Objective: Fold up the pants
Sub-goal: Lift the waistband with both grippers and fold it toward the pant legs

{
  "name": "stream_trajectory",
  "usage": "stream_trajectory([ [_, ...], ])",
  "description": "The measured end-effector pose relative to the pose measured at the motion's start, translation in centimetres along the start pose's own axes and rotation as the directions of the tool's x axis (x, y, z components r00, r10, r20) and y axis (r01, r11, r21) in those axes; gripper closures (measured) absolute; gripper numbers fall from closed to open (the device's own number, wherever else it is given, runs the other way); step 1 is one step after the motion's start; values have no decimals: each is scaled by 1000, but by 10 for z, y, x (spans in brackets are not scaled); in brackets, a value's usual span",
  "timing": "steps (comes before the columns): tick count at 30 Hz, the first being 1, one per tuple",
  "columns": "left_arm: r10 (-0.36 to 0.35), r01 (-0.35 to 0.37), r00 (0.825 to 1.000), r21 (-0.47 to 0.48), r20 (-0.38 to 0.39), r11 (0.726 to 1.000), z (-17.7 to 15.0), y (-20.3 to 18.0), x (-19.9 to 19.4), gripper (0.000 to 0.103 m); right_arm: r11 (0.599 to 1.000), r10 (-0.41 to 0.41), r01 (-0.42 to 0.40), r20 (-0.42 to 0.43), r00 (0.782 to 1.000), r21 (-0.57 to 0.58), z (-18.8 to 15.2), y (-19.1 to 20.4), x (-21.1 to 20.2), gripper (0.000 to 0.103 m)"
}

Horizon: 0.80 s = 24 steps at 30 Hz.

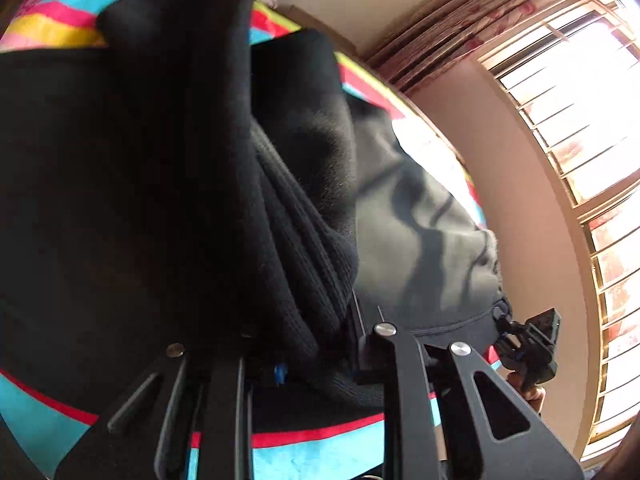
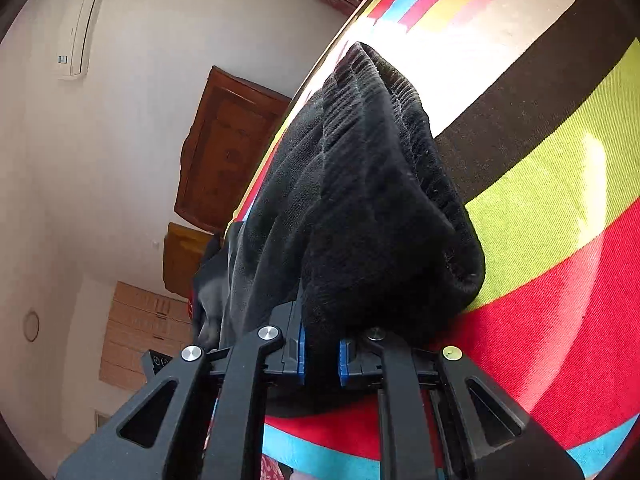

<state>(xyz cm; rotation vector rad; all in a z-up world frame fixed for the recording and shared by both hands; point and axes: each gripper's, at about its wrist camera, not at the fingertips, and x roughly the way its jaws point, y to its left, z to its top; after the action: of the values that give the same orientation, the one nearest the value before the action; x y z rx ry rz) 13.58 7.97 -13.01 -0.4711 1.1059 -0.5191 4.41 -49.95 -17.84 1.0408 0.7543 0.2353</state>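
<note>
In the left wrist view, the black pants (image 1: 168, 184) are seen bunched and lifted above a striped bedspread (image 1: 60, 12), with ribbed waistband fabric gathered at the left tongs (image 1: 316, 344). The fingertips are buried in cloth, so whether the left tongs are clamped cannot be told. A grey inner lining or second layer (image 1: 420, 232) hangs toward the window (image 1: 580, 100), and the right tongs (image 1: 528, 344) are seen at its far corner. In the right wrist view, the right tongs are shown closed on a thick fold of the pants, the blue pads (image 2: 302, 356) pressing the fabric from both sides. The ribbed hem (image 2: 384, 92) stands up over the bedspread, which fills the right of the frame. A wooden cabinet (image 2: 228, 148) and a wall air conditioner (image 2: 80, 28) are visible behind. No containers are in view. A slip is judged the main risk: the thick, doubled fleece may creep out of the pads under its own weight. Uneven lifting between the two tongs would likely skew the fold line or drag the bedspread.
</note>
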Motion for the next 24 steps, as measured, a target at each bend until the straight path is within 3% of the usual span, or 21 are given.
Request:
stream_trajectory([
  [1,-17,16,999,23,51,1000,-4,1,-4,80,1000,-14,14,-1,1000,-10,1,4,0,88],
  [4,-36,38,997,-22,69,999,3,6,-3,72,998,-49,49,-2,999,-45,-1,14,-1,79],
  [5,-35,37,997,-22,73,999,3,5,-3,68,998,-41,41,0,999,-50,-1,16,-2,70],
  [7,-10,11,997,-2,81,1000,6,3,-2,66,999,-13,13,14,1000,-45,-5,19,-3,64],
  [9,-19,20,996,-9,90,1000,8,3,-4,68,994,-61,65,38,997,-91,-10,27,-2,65],
  [10,-28,29,995,-9,98,1000,9,2,-5,75,986,-99,105,52,994,-130,-11,31,1,69],
  [11,-38,39,994,0,101,999,10,-2,-6,79,974,-151,160,68,986,-160,-13,35,5,83],
  [12,-46,45,994,12,104,999,12,-8,-8,82,963,-189,201,79,979,-179,-13,39,8,88],
  [17,-76,59,975,86,207,995,20,-29,-39,86,968,-109,135,130,986,-210,-17,57,0,91],
  [19,-73,48,966,106,247,993,22,-36,-53,86,967,-115,138,119,986,-213,-17,56,-3,91],
  [22,-59,38,979,110,196,993,20,-29,-46,85,976,-171,178,65,983,-123,-18,22,10,93],
  [24,-17,5,990,88,137,996,10,-18,-27,85,990,-119,123,64,991,-68,-22,8,13,95],
])
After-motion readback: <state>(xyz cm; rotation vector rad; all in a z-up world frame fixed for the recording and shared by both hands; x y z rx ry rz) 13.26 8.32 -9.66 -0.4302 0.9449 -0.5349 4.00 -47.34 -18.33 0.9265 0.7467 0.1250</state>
